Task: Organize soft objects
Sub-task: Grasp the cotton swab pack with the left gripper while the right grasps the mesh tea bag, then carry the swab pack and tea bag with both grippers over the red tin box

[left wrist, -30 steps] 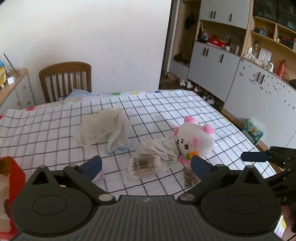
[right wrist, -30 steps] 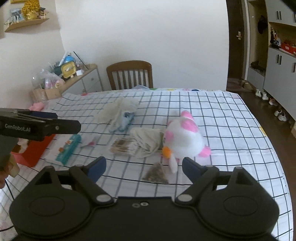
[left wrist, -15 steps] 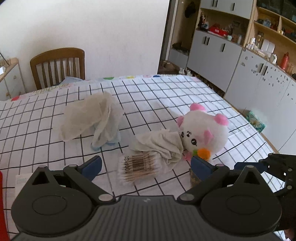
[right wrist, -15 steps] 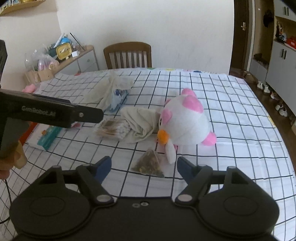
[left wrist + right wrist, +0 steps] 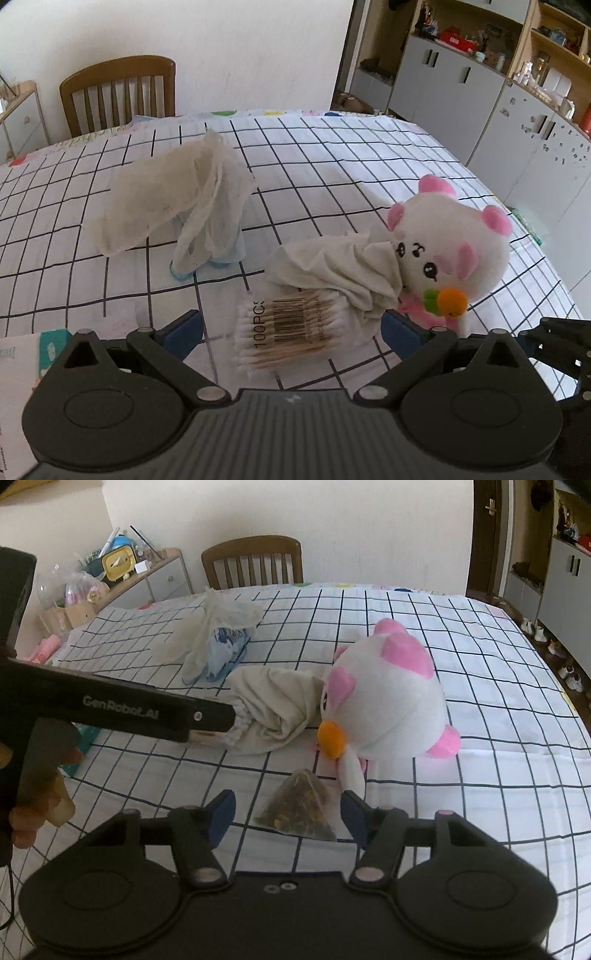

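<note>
From the left wrist view, the left gripper stands with its jaws wide apart and nothing pressed between them; a pack of cotton swabs lies on the checked tablecloth right in the gap, which suggests this gripper is lined up to take it; a crumpled cream cloth drapes over the far end of the pack and leans against the plush toy, so a grab there would likely drag cloth along too; further back a thin white wipe lies heaped over something blue, well apart from the rest; a wooden chair stands behind the table.

From the right wrist view, the right gripper has its jaws closing, not yet touching anything; a small triangular tea bag sits between them on the cloth, probably the chosen target since it lies loose and clear of the pile; the toy rests on its side just beyond, its orange beak pointing toward the tea bag; the left gripper's finger reaches in from the left, its tip at the cream cloth's edge.
</note>
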The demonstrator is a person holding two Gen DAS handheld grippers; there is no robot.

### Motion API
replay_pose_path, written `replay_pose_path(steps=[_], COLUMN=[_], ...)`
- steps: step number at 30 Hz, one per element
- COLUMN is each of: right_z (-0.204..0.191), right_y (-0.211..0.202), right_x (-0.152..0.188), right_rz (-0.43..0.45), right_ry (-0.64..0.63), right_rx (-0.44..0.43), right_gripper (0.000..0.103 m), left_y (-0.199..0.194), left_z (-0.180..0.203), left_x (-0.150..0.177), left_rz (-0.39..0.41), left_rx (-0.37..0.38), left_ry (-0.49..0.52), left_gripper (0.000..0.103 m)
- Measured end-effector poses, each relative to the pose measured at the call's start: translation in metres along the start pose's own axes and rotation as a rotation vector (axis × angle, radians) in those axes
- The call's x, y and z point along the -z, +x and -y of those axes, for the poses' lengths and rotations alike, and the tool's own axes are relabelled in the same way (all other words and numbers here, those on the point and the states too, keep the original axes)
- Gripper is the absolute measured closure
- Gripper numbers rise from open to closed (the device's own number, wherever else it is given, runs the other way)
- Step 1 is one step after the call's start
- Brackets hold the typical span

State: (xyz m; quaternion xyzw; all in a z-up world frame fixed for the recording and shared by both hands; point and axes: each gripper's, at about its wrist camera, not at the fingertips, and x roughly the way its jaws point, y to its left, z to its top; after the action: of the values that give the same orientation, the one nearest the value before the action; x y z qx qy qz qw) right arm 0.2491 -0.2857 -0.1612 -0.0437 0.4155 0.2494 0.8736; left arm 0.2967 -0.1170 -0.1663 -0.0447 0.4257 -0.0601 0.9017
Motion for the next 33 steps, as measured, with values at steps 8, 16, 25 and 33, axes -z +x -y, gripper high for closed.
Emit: replay_pose_path(steps=[8, 16, 25, 33], right_z=[-0.001, -0.001, -0.001, -0.002], right_y=[0.01, 0.013, 0.01, -0.001], right_x=[-0.003, -0.004, -0.003, -0.003], right_rz=[-0.018, -0.022, -0.017, -0.004], right_ry=[-0.003, -0.004, -0.004, 0.004], right_rx=[0.006, 0.023, 0.047, 0.051], right_gripper=[0.055, 0.068, 0.088, 0.097], left_y=[0.014, 0.015, 0.012, -0.002], left_z=[-0.001, -0.003, -0.001, 0.001], left_x=[0.001, -0.001, -0.002, 0.001], left_rz=[-0.037, -0.04, -0.043, -0.03], left_rx=[0.004, 0.007, 0.005, 0.008], left_ry=[-0.005, -0.001, 0.011, 0.014], left_gripper=[0.01, 0.03, 0.037, 0.037])
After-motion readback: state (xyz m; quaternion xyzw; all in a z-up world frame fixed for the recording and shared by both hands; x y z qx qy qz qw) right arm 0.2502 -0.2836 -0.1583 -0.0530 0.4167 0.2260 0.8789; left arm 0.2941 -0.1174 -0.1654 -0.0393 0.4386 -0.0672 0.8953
